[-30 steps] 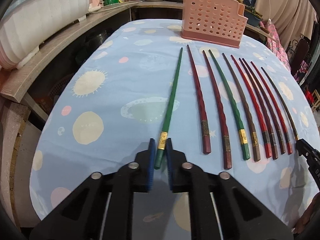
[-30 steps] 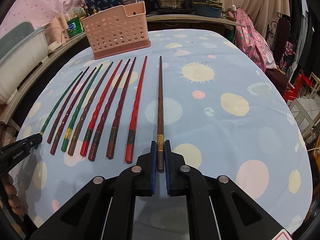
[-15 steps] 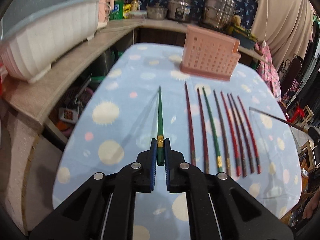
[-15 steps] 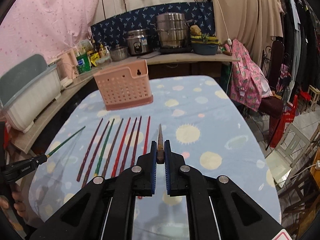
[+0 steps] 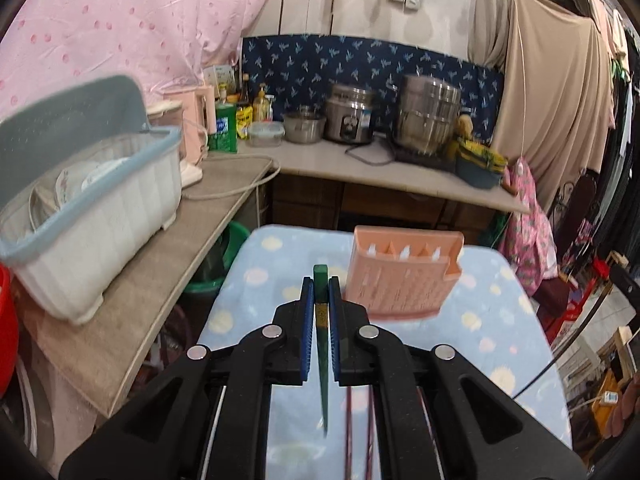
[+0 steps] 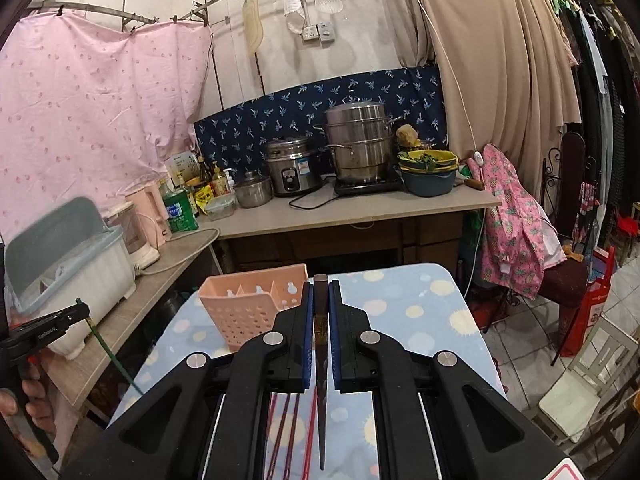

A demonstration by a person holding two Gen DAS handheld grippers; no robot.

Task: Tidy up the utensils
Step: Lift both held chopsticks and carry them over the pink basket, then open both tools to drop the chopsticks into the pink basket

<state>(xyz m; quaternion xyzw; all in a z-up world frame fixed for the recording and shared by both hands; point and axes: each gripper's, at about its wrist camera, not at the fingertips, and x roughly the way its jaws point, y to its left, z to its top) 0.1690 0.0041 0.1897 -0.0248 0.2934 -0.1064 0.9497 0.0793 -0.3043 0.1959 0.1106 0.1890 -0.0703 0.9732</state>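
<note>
My left hand-held gripper (image 5: 321, 316) is clamped narrow on the green chopstick (image 5: 322, 360), gripped near its thick butt end, tip hanging down over the surface (image 5: 492, 312). Stiff, light and slick, I judge, so it could swivel in the pads. The pink holder (image 5: 402, 276) stands ahead on the surface. My right hand-held gripper (image 6: 320, 316) pinches the brown chopstick (image 6: 321, 364) the same way.

pink holder (image 5: 402, 280) ahead, bare tablecloth (image 5: 256, 284) left
</note>
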